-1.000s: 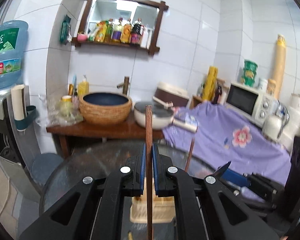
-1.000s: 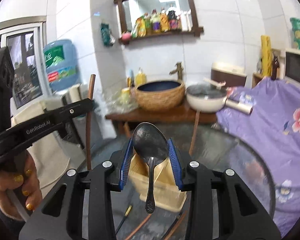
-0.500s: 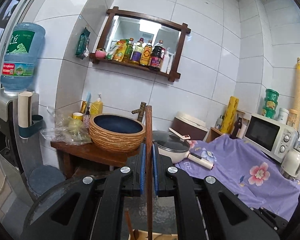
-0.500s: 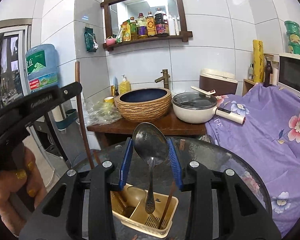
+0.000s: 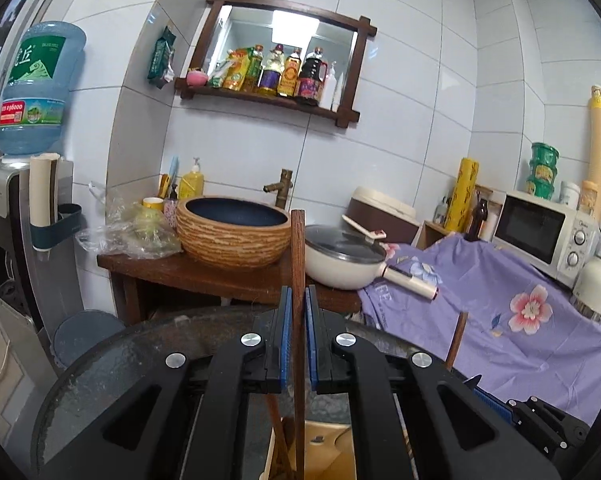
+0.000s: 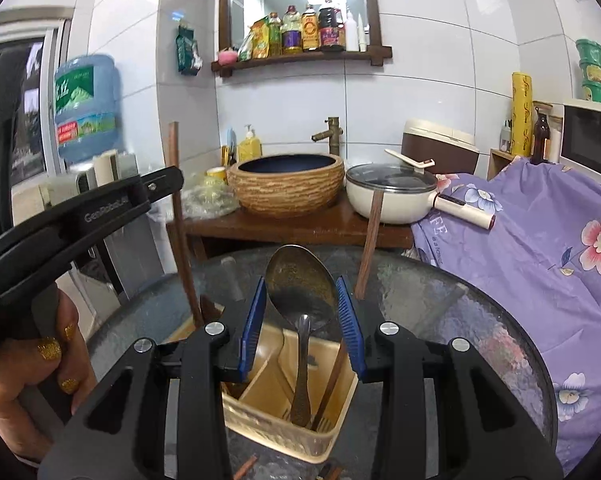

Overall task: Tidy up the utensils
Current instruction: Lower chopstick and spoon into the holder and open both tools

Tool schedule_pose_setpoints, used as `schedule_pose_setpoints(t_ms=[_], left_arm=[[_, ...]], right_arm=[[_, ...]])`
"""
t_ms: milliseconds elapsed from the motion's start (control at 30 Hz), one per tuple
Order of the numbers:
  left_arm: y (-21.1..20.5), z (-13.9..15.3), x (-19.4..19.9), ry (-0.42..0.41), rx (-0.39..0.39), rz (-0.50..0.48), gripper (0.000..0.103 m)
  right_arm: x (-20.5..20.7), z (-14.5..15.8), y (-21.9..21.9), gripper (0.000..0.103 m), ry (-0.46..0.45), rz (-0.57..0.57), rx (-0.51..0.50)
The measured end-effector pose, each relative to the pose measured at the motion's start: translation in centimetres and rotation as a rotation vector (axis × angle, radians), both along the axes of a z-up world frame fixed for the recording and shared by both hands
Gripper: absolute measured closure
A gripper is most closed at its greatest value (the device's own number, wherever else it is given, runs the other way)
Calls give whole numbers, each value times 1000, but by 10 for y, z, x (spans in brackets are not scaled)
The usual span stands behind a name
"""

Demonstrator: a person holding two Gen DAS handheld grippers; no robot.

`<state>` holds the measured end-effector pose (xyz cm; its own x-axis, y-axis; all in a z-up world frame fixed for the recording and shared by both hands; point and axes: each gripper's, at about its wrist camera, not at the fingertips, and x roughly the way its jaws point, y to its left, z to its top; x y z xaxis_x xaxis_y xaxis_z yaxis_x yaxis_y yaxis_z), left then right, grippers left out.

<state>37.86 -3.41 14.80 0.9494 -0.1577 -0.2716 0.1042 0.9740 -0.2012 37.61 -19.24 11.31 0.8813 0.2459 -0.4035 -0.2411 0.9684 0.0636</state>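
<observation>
- The left gripper [image 5: 298, 344] has its blue fingers [image 5: 285, 340] clamped on a brown chopstick [image 5: 298, 264] that stands upright, rising above the fingers and reaching below them.
- The right gripper [image 6: 302, 332] has its fingers [image 6: 254, 326] pressed on the bowl of a metal spoon [image 6: 300, 292], one on each side; the handle hangs down beneath them.
- The beige utensil holder [image 6: 288, 412] sits on the glass worktop [image 6: 480, 320] just below the right fingers; the spoon's handle dips into a compartment beside a second chopstick [image 6: 370, 240] leaning there.
</observation>
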Motion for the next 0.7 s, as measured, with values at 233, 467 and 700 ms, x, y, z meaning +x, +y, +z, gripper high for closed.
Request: schedule_pose_setpoints(t_ms=[233, 467, 700], left_arm=[[-5, -23, -3, 52, 33, -41, 97], [-5, -41, -5, 97, 72, -72, 96], [6, -33, -20, 88, 69, -81, 64]], right_arm=[[-6, -26, 7, 66, 47, 12, -33], [-9, -41, 7, 64, 67, 16, -51], [-28, -37, -5, 48, 22, -7, -26]])
